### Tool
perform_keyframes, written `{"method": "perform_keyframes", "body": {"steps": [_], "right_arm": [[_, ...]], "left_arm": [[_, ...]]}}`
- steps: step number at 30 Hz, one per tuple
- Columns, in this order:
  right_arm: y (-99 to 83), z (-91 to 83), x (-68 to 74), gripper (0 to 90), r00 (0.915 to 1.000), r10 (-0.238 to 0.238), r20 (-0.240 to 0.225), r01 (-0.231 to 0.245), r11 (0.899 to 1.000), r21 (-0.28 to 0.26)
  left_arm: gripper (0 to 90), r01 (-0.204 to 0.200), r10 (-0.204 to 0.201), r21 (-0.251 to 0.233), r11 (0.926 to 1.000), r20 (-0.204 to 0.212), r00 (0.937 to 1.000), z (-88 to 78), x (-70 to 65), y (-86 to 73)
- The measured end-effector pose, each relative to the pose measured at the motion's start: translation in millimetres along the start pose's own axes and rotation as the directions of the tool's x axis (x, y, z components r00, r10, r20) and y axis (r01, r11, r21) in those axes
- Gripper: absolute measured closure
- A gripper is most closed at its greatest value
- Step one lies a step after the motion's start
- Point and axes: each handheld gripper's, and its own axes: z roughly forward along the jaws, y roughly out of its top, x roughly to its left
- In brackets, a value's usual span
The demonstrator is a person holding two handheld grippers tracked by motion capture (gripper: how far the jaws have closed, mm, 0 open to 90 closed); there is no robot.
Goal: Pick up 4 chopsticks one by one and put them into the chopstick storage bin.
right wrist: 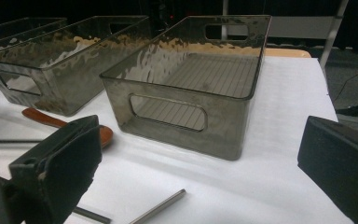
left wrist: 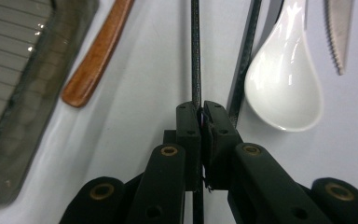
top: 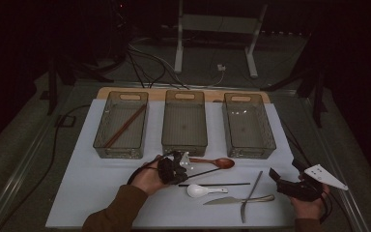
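The left gripper [left wrist: 200, 114] is clamping a black chopstick [left wrist: 195, 56] beside the white spoon [left wrist: 284, 84], while the right gripper [right wrist: 196, 158] is hanging wide apart, empty.

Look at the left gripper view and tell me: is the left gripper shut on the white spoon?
No. The left gripper is shut on a thin black chopstick, while the white spoon lies free beside it.

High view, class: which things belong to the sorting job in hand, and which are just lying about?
In the job:
left gripper, jaws shut on black chopstick
left bin holding brown chopsticks

Lying about:
wooden spoon
white spoon
knife
second black chopstick
right gripper
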Motion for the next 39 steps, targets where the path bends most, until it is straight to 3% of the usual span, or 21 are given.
{"method": "perform_keyframes", "body": {"steps": [13,23,30,39], "right_arm": [[0.0,0.1,0.0,0.0,1.0,0.0,0.0,0.0,1.0,-0.001],[0.0,0.0,-0.1,0.0,1.0,0.001,0.001,-0.001,1.0,-0.001],[0.1,0.1,0.1,0.0,1.0,0.0,0.001,0.0,1.0,-0.001],[0.0,0.2,0.1,0.0,1.0,0.0,0.001,0.0,1.0,-0.001]], "left_arm": [[87.9,0.045,-0.047,-0.05,0.9978,-0.047,0.9978,-34.9,12.3,-5.1],[87.9,0.096,-0.102,-0.063,0.9934,-0.104,0.9893,-65.7,28.1,-13.3],[87.9,0.147,-0.156,-0.068,0.9869,-0.161,0.9746,-88.7,47.9,-22.4],[87.8,0.231,-0.242,-0.073,0.9701,-0.219,0.9452,-108.7,76.7,-36.3]]}}
